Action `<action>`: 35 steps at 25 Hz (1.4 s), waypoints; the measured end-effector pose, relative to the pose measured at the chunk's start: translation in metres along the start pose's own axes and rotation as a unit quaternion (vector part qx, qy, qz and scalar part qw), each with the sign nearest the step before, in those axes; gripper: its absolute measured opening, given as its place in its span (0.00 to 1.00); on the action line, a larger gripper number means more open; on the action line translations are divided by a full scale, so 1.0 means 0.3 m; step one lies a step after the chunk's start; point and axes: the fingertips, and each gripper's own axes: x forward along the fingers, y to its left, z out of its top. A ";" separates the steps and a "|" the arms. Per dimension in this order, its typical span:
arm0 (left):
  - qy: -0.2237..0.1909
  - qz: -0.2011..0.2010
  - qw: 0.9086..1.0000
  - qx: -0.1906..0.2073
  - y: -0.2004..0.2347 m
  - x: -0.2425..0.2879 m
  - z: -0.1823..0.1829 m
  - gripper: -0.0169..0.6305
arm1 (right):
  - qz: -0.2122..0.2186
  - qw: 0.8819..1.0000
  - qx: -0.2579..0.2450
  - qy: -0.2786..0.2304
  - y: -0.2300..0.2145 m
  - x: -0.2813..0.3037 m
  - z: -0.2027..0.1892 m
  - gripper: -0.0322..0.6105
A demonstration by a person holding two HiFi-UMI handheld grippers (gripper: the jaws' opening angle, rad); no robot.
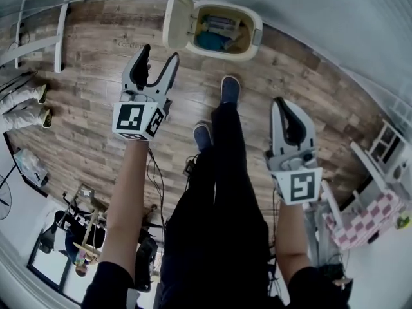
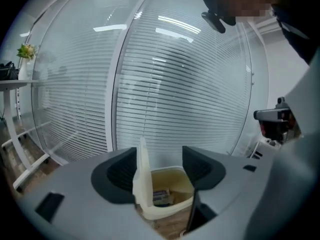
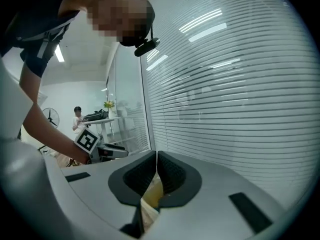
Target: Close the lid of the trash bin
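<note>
One cream plastic trash bin (image 1: 256, 31) stands on the wood-plank floor (image 1: 96, 63) beside the blind-covered glass wall. Its hinged lid (image 1: 177, 19) is raised upright, with packaging visible inside. The left gripper (image 1: 158, 64) has its jaws spread and empty, clear of the lid. The right gripper (image 1: 283, 108) has its jaws together, holding nothing.
</note>
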 end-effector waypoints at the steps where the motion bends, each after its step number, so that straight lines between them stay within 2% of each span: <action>1: 0.007 -0.003 1.000 0.001 0.015 0.027 -0.013 0.44 | 0.001 1.000 0.000 0.002 0.001 0.007 -0.010 0.07; 13: 0.079 0.007 0.997 -0.007 0.116 0.160 -0.192 0.44 | 0.003 0.999 0.024 0.028 0.008 0.025 -0.108 0.07; 14: 0.083 0.008 0.997 -0.005 0.118 0.165 -0.198 0.42 | 0.004 0.999 0.025 0.029 0.008 0.027 -0.111 0.07; 16: 0.083 0.010 0.996 0.005 0.117 0.173 -0.198 0.27 | 0.004 0.999 0.027 0.030 0.006 0.030 -0.119 0.07; 17: 0.081 0.011 0.997 0.010 0.109 0.175 -0.195 0.23 | 0.003 0.999 0.028 0.031 0.003 0.029 -0.123 0.07; 23: 0.080 0.021 0.996 0.015 0.089 0.174 -0.189 0.21 | -0.001 0.999 0.037 0.033 0.002 0.027 -0.134 0.07; 29: 0.086 -0.005 0.992 0.087 -0.005 0.205 -0.188 0.22 | -0.003 0.999 0.039 0.031 0.005 0.026 -0.140 0.07; 32: 0.083 -0.023 0.992 0.094 -0.067 0.233 -0.191 0.23 | -0.012 0.999 0.045 0.028 -0.002 0.022 -0.139 0.07; 35: 0.082 -0.027 0.988 0.125 -0.112 0.256 -0.190 0.24 | -0.013 0.998 0.048 0.030 -0.009 0.016 -0.146 0.07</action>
